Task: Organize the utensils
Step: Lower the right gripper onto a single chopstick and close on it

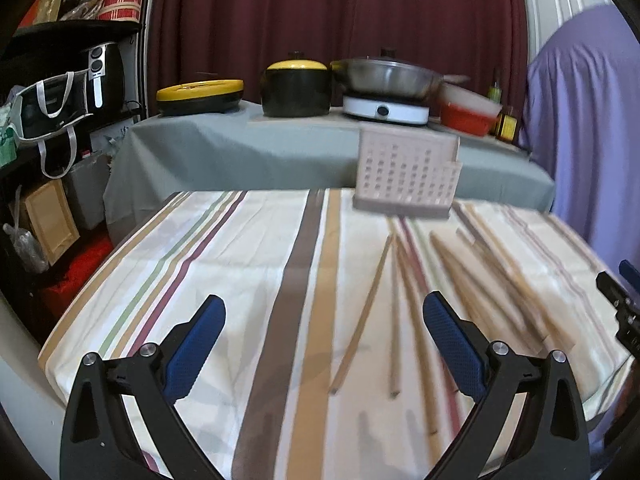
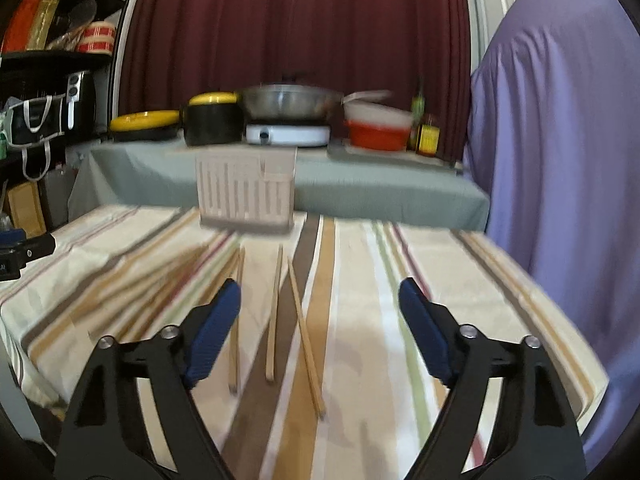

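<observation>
Pointing lengthwise toward holder [image 2: 246,190]: chopsticks [image 2: 273,316]

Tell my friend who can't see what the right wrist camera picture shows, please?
The open right gripper hovers over wooden chopsticks lying loose on a striped tablecloth. A pale slotted utensil holder stands at the far edge; pots sit on a grey table beyond.

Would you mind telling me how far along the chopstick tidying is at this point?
Nothing looks done yet: the chopsticks all lie loose on the striped tablecloth, and none shows above the rim of the holder at the far edge. Nothing is in hand either; the left gripper and right gripper are both open and empty. Every chopstick remains to be moved.
</observation>
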`<state>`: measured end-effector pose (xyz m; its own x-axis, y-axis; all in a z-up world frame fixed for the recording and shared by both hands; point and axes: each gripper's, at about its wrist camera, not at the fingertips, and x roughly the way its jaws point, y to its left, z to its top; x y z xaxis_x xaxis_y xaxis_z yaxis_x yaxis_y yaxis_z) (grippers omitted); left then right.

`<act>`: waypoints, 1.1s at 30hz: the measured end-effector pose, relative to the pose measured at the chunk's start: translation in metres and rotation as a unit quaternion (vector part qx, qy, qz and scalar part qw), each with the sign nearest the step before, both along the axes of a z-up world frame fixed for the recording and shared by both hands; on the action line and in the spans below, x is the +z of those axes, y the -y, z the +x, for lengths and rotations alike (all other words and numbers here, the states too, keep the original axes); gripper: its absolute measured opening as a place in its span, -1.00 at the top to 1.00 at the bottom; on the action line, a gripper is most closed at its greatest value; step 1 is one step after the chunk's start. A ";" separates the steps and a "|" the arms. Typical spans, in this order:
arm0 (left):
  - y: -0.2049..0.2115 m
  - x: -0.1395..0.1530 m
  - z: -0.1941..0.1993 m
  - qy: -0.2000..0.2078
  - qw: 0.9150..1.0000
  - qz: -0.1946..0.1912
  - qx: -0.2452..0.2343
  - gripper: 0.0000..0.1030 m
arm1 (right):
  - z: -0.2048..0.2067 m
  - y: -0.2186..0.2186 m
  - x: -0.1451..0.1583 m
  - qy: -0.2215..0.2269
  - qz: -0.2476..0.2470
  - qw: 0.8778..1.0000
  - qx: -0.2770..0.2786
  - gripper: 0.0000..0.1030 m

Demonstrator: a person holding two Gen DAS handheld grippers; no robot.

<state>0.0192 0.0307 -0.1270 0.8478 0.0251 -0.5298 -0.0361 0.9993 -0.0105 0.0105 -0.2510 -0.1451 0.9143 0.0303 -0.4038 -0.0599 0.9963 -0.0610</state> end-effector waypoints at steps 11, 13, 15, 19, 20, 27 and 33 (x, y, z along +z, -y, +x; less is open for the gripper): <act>0.009 -0.041 0.005 -0.019 0.999 0.025 -0.035 -0.33 | 0.011 0.011 -0.062 -0.059 0.016 0.998 0.027 0.20; 0.009 -0.045 0.005 -0.019 0.999 0.022 -0.040 -0.29 | 0.010 0.013 -0.070 -0.065 0.017 0.997 0.028 0.26; 0.011 -0.049 0.004 -0.017 0.999 0.027 -0.044 -0.29 | 0.011 0.014 -0.075 -0.071 0.024 0.997 0.032 0.36; 0.012 -0.058 0.005 -0.024 0.998 0.026 -0.049 -0.24 | 0.010 0.016 -0.081 -0.078 0.028 0.996 0.037 0.44; 0.012 -0.060 0.006 -0.027 0.998 0.023 -0.052 -0.23 | 0.009 0.016 -0.081 -0.077 0.028 0.996 0.038 0.45; 0.011 -0.071 0.008 -0.035 0.997 0.012 -0.069 0.07 | 0.009 0.015 -0.082 -0.081 0.030 0.995 0.041 0.50; 0.009 -0.078 0.011 -0.036 0.996 0.000 -0.081 0.42 | 0.010 0.014 -0.083 -0.081 0.028 0.995 0.043 0.50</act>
<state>0.0301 0.0217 -0.2051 0.8001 -0.1092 -0.5899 0.1257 0.9920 -0.0131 0.0203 -0.2645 -0.2277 0.8307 0.1321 -0.5408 -0.1493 0.9887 0.0122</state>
